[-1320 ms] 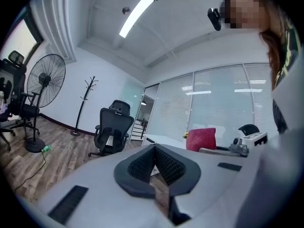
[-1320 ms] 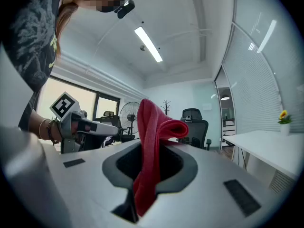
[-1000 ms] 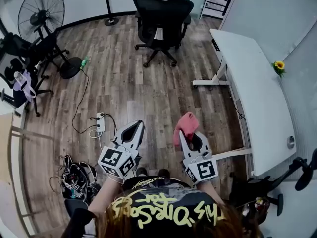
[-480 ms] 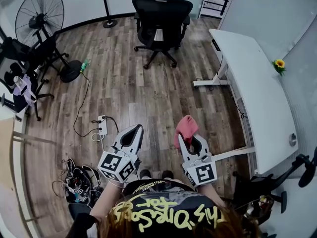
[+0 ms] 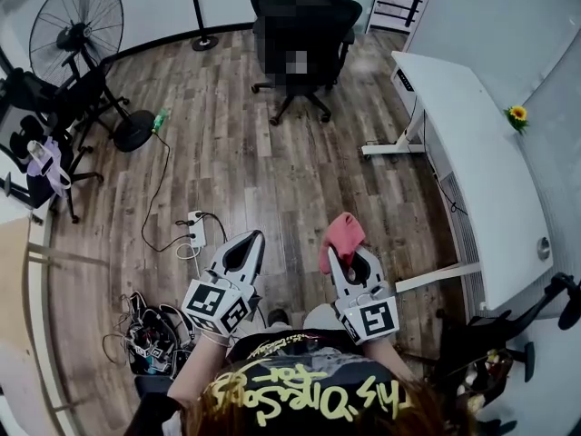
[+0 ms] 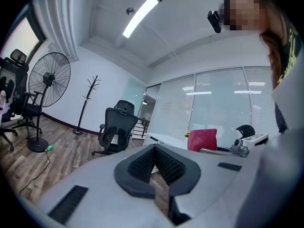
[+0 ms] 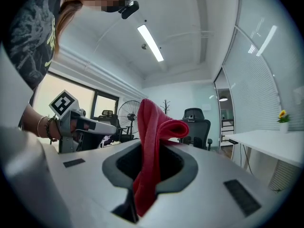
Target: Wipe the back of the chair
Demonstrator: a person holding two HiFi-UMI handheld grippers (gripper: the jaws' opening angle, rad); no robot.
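The black office chair (image 5: 304, 34) stands far ahead on the wood floor, its back towards me; it also shows small in the left gripper view (image 6: 116, 129) and in the right gripper view (image 7: 195, 122). My right gripper (image 5: 349, 260) is shut on a red cloth (image 5: 341, 236), which sticks up folded from between the jaws (image 7: 149, 141). My left gripper (image 5: 238, 254) is held beside it at the same height, shut and empty (image 6: 153, 148). Both grippers are close to my body, well short of the chair.
A white desk (image 5: 472, 171) with a small sunflower (image 5: 517, 114) runs along the right. A standing fan (image 5: 77, 25) and other dark chairs (image 5: 36, 107) fill the left. A power strip (image 5: 194, 230) with its cable and a cable tangle (image 5: 150, 334) lie on the floor at left.
The view has shifted a little, and the floor things have slid slightly down and right. Both grippers keep their pose, the red cloth still in the right one.
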